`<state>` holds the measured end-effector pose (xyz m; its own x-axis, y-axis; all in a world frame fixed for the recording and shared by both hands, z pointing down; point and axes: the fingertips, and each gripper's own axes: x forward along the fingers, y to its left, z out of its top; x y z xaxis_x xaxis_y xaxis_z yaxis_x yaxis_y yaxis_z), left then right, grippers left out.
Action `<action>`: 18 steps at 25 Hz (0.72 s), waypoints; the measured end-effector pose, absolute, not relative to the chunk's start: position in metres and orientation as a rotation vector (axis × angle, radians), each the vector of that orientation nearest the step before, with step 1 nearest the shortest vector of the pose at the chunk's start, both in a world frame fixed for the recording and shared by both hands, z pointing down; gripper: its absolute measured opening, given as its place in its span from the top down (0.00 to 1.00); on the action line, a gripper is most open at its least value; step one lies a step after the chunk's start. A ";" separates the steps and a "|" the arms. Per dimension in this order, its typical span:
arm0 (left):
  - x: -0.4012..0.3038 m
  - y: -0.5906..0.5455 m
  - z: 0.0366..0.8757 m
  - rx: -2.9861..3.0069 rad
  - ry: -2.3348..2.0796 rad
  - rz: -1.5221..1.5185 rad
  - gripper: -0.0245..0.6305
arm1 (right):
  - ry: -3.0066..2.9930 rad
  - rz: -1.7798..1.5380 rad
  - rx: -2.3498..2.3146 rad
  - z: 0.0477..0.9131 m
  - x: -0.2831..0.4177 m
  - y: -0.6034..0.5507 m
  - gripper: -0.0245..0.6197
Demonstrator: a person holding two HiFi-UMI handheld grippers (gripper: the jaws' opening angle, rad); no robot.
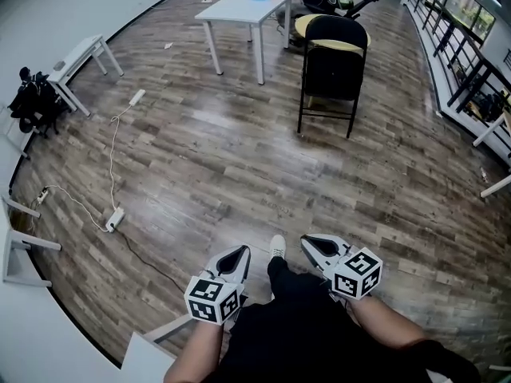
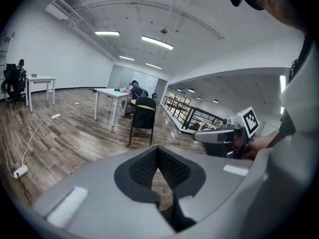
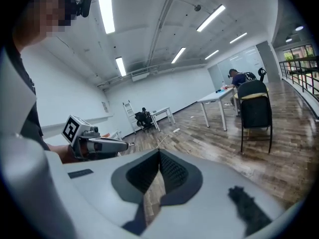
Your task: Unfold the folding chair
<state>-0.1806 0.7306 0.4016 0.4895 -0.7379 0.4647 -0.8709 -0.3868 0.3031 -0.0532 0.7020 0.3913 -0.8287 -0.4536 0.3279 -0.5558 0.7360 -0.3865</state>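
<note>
**Left claw.** The left claw (image 1: 234, 260) is held low in front of the person. Its jaws are together with nothing between them, and the left gripper view shows the ribbed pads meeting at the tip. Well out to its left, a white cable (image 1: 112, 154) trails across the wooden floor (image 1: 207, 174).

**Right claw.** The right claw (image 1: 321, 250) is level with the left one and just beside it. Its jaws are also closed and it is also empty.

**Folding chair.** The folding chair (image 1: 332, 72) stands upright on the floor, well ahead of both claws and a little to the right of the right claw. Neither claw touches it. The white worktop (image 1: 243, 8) stands just to the chair's left. Something with a yellow cushion sits directly behind the chair. Whether the chair leans on it cannot be determined.

**Handling (assessment).**
- The frame appears to be thin black metal tube. It should be rigid and of moderate weight, and probably smooth enough to slip or rotate in the pads.
- The back and seat look padded and should yield slightly under grip.
- The hinged seat may swing freely and pinch near the pivots.

**Recommended holds.**
- One claw goes on the top rail of the backrest to steady the chair.
- The other claw goes on the front edge of the seat, away from the hinges.
- Both claws must open before contact.
</note>
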 end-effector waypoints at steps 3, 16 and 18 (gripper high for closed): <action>-0.199 0.704 0.404 2.206 -1.349 0.367 0.95 | -2.724 0.737 0.809 0.397 -0.062 0.672 0.95; -0.214 0.561 0.398 2.236 -1.284 0.455 0.95 | -2.688 0.841 0.954 0.412 -0.065 0.525 0.95; -0.217 0.535 0.395 2.241 -1.292 0.461 0.95 | -2.698 0.836 0.959 0.408 -0.067 0.503 0.95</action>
<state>-0.2174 0.5346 0.3947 0.4900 -0.6987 0.5213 -0.8709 -0.4184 0.2578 -0.0667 0.5032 0.4081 -0.7820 -0.5335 0.3223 -0.6223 0.6385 -0.4530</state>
